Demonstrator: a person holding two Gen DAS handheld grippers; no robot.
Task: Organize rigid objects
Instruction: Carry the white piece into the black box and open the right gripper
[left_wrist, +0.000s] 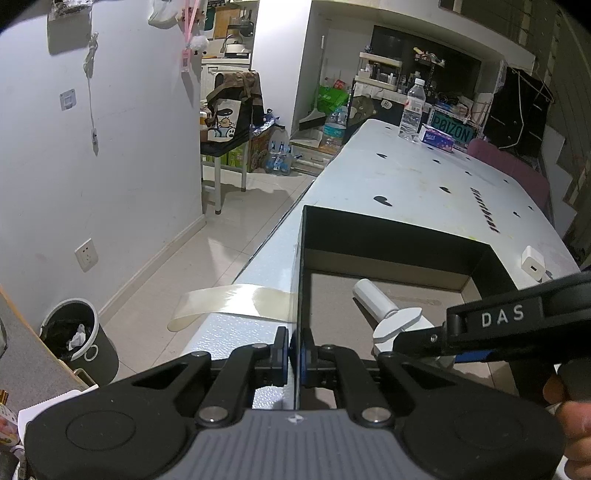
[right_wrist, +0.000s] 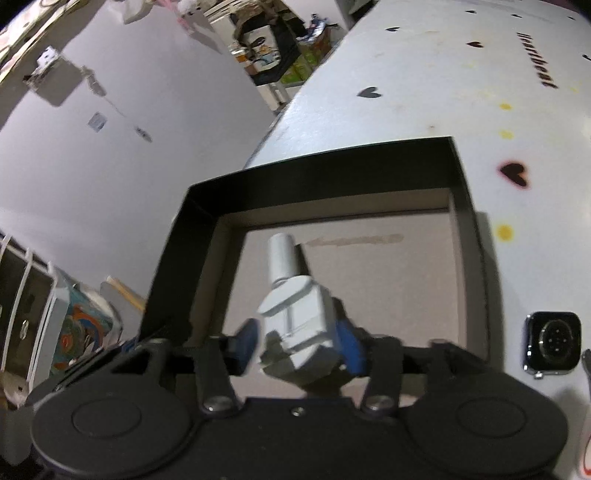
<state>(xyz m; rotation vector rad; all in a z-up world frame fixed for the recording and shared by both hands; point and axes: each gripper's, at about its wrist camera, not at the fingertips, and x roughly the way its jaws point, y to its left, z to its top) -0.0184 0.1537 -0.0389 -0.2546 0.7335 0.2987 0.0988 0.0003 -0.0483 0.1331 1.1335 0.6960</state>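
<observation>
A black open box (left_wrist: 388, 229) with a brown cardboard floor stands on the white table; it also shows in the right wrist view (right_wrist: 325, 177). My left gripper (left_wrist: 294, 350) is shut on the box's left wall at its near corner. My right gripper (right_wrist: 301, 345) is inside the box, its jaws spread around a white device with a round barrel (right_wrist: 295, 314); the right pad touches it, the left pad stands apart. The device (left_wrist: 384, 306) and right gripper (left_wrist: 417, 339) also show in the left wrist view.
A smartwatch body (right_wrist: 552, 345) lies on the table right of the box. A white charger cube (left_wrist: 533, 266) lies beyond the box. A water bottle (left_wrist: 412, 110) and tissue box (left_wrist: 437, 138) stand at the far end. A strip of tape (left_wrist: 229, 301) hangs off the table's left edge.
</observation>
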